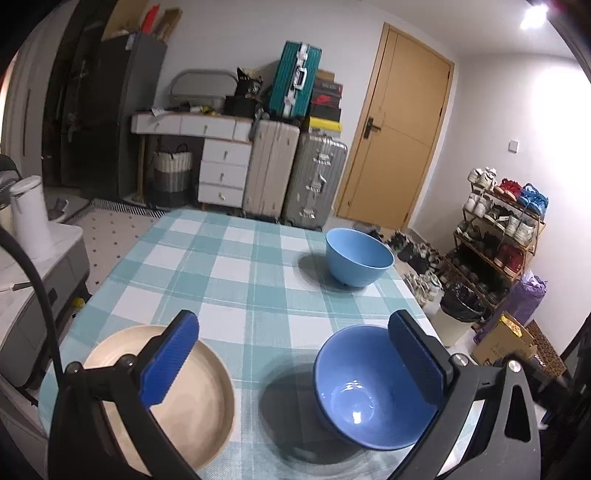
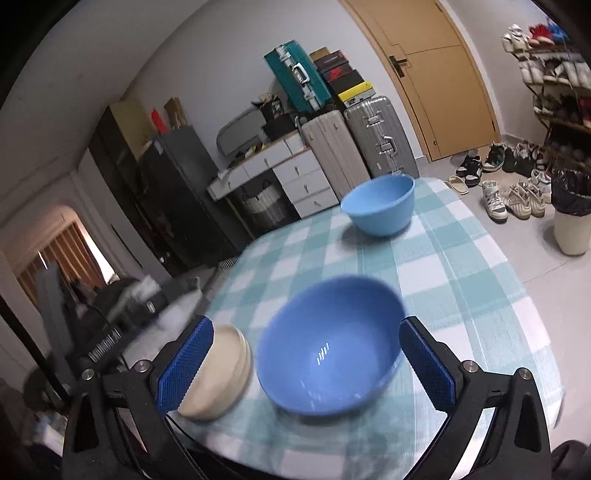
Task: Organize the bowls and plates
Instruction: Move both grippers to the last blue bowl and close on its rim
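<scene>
Right wrist view: right gripper point(image 2: 304, 363) spread wide, empty, near blue bowl point(image 2: 328, 350) centred between its fingers; left gripper point(image 1: 295, 363) wide too, bowl off-right.

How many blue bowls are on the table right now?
2. The darker blue bowl sits near the front edge, beside the beige plate. The lighter blue bowl stands at the far end of the checked tablecloth. None appears hidden.

Bright overhead ceiling light point(image 1: 533, 16), fisheye-bent dark edges, blurred right-wrist view.
</scene>
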`<state>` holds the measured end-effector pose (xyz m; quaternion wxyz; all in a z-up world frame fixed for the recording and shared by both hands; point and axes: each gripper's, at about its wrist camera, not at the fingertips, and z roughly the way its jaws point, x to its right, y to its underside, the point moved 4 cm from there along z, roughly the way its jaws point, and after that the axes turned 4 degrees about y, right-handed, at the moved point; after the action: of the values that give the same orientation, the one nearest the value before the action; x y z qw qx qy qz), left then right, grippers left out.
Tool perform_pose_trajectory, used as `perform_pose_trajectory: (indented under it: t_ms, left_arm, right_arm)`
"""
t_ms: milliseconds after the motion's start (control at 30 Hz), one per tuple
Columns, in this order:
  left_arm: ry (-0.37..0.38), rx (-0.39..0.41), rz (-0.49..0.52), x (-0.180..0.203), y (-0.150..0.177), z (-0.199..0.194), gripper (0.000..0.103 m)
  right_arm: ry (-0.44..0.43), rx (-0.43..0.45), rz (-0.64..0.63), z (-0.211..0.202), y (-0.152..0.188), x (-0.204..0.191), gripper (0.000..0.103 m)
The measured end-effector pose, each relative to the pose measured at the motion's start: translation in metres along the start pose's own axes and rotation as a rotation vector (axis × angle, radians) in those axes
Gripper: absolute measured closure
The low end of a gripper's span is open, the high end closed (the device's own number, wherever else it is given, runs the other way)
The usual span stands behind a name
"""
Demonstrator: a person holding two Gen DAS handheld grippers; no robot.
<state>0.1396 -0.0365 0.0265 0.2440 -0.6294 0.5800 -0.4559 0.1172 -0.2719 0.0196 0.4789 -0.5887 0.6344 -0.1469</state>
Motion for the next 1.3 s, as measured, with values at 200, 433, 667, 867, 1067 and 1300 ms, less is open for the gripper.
perform_pose_trajectory:
  t_ms: [200,433,667,867,1067,1300]
  left_arm:
    - [0.034,-0.074,-0.008,0.008,-0.041,0.028,0.0]
    - [0.044,-0.208,-0.063,0.008,-0.078,0.095,0.0]
    - [-0.008,-0.252,-0.026,0.011,-0.102,0.16,0.001]
    - [-0.02,-0.303,-0.026,0.011,-0.111,0.216,0.001]
    - [-0.079,-0.356,0.07,0.019,-0.111,0.272,0.001]
    - [-0.132,-0.49,0.129,0.026,-0.095,0.334,0.001]
  right_arm:
    - [-0.005,0.033,-0.051,-0.009,-0.058,-0.003,0.001]
    - [0.049,0.017,-0.075,0.016,-0.114,0.017,0.001]
    - [0.055,-0.088,0.07,0.076,-0.158,0.074,0.004]
    - [-0.005,-0.17,0.169,0.135,-0.177,0.11,0.01]
    - [-0.013,-0.22,0.256,0.192,-0.186,0.139,0.017]
    - [0.093,-0.256,0.287,0.251,-0.193,0.175,0.024]
